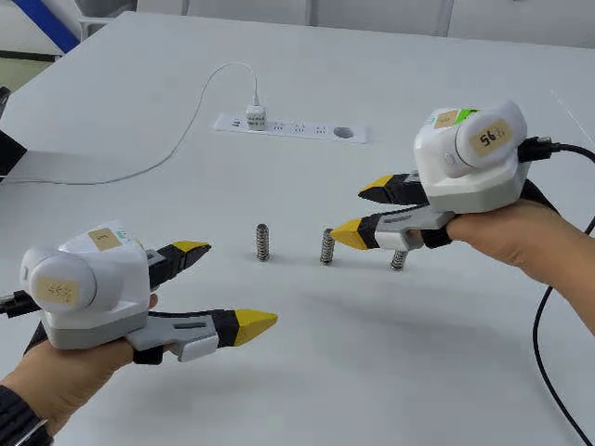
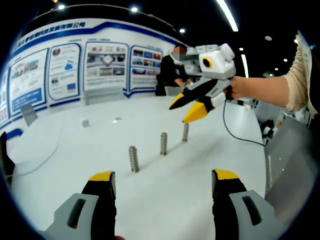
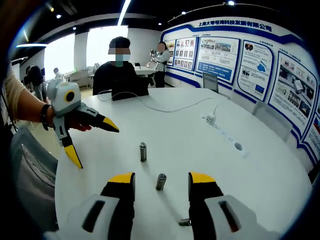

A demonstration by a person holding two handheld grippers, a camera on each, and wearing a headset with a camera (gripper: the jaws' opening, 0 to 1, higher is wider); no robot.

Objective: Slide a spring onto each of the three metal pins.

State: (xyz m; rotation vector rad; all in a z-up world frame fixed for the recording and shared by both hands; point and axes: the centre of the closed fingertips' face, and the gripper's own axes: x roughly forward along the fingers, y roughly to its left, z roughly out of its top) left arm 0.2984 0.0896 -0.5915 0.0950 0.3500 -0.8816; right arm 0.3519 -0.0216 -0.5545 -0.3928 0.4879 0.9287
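Spreading through all the views is the white table (image 1: 418, 372), which carries everything. Above it, near the person, hangs the left gripper (image 1: 234, 283), its yellow-tipped jaws wide apart with nothing between them. The right gripper (image 1: 350, 213) hovers further along, also with jaws apart and empty, and its lower jaw is just in front of the row of work pieces. A power strip (image 1: 293, 127) with a white charger and cable lies at the far side, well apart from the work.

The smallest things are three upright coils in one row near the middle of the table. They are the first spring (image 1: 263, 242), the middle spring (image 1: 327, 246) and the third spring (image 1: 399, 259). The third stands just under the right gripper and is partly covered by it. Each seems to sit already around its pin. The pins are thin and mostly hidden, so I cannot tell if every coil is fully down.

My judgement is that the task is at its last step, which is making sure of the third spring. To do it well, the right gripper should rise a little to free the sight. Then it should come from straight above with jaws only slightly apart and press the coil gently along the pin's axis. A sideways touch could tip the pin or knock its neighbour.
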